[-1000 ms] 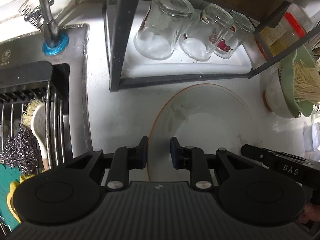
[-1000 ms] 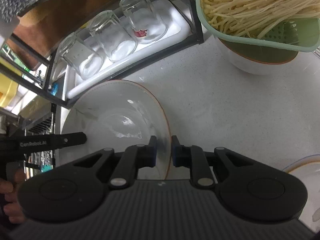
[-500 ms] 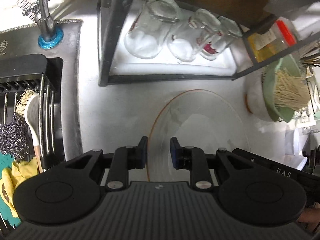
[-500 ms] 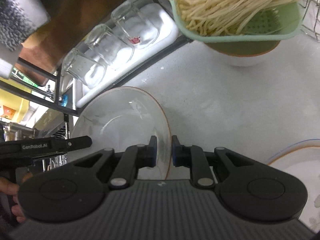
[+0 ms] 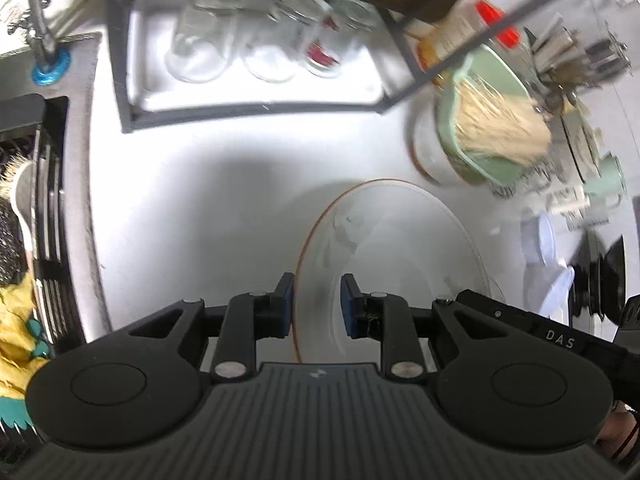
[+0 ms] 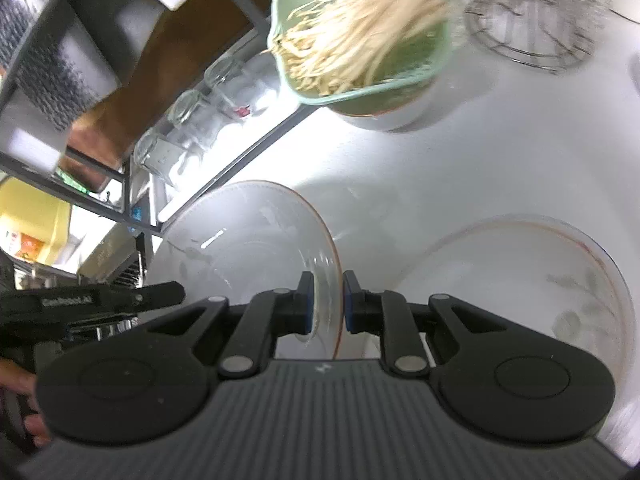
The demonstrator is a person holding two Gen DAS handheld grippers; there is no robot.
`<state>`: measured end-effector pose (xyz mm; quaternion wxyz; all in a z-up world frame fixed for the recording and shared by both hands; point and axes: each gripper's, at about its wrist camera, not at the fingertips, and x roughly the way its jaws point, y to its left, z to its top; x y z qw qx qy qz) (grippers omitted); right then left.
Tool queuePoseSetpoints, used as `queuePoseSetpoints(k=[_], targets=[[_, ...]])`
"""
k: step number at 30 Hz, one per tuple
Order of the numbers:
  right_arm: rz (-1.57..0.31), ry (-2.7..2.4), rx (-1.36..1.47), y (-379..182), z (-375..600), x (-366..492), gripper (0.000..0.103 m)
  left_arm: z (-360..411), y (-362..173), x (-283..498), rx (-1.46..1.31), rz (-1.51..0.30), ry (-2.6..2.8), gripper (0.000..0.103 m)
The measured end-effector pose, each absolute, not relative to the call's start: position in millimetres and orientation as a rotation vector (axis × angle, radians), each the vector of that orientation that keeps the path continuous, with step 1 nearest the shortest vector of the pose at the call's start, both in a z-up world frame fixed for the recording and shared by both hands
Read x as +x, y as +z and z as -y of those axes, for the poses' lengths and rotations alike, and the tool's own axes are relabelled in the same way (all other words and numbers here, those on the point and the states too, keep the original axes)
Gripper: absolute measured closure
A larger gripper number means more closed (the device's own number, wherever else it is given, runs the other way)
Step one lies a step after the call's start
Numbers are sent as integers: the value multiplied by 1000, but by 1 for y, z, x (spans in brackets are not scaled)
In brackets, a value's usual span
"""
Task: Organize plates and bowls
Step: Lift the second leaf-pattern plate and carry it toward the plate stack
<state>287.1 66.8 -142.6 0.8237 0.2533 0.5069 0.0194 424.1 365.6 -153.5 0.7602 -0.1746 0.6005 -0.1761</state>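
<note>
Both grippers clamp one clear glass plate with a thin orange rim, held above the white desk. Left gripper jaws pinch its left rim, right gripper jaws pinch the right rim. A second orange-rimmed plate lies on the desk just right of it. Green colander of pale noodles sits in a white bowl behind. Three upturned clear glasses stand on a white tray under the dark metal rack.

Orange-rimmed glass plate, gripped both sides
</note>
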Motion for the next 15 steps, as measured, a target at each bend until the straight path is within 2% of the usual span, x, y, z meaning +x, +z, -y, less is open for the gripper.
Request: queuePoseSetpoints(k=[15], targets=[[-1039, -23, 528, -125, -18, 226, 85, -304, -139, 368, -343, -1306, -437, 76]])
